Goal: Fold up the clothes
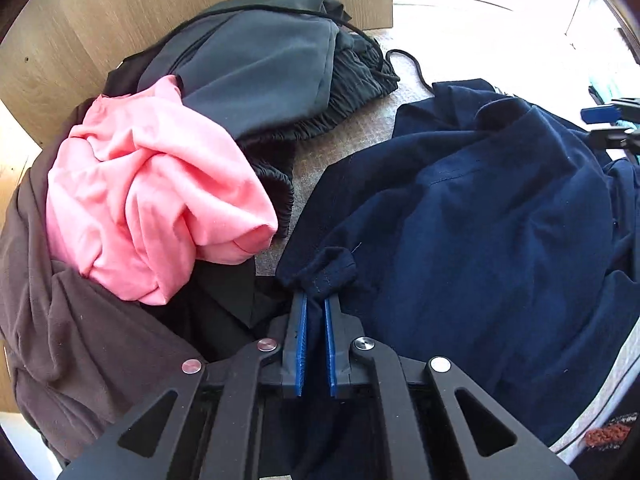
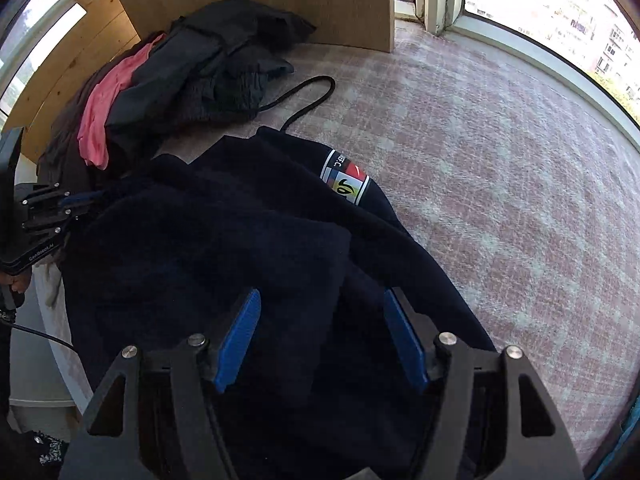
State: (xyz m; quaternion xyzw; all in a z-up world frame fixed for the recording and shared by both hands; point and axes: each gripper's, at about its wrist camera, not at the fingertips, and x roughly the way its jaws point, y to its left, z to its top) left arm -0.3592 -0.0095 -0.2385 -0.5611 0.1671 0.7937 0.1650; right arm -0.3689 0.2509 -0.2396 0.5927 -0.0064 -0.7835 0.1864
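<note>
A navy garment [image 1: 480, 208] lies crumpled on the checked surface, and a striped patch [image 2: 346, 178] shows on its far side in the right wrist view. My left gripper [image 1: 316, 308] is shut on a folded hem corner of this garment at its left edge; the same gripper [image 2: 68, 204] appears at the left of the right wrist view. My right gripper [image 2: 320, 300] stands open above the near part of the navy garment [image 2: 220, 240], its blue pads [image 2: 240, 336] wide apart and not pressing the cloth. Its tips [image 1: 608, 120] show at the right edge of the left wrist view.
A pile of other clothes lies to the left: a pink garment [image 1: 152, 192], dark grey and black pieces [image 1: 272, 72] and a brown one [image 1: 60, 320]. A black cord [image 2: 304, 92] trails from the pile. A wooden panel [image 1: 120, 8] stands behind. The checked surface [image 2: 500, 160] stretches right toward a window [image 2: 560, 0].
</note>
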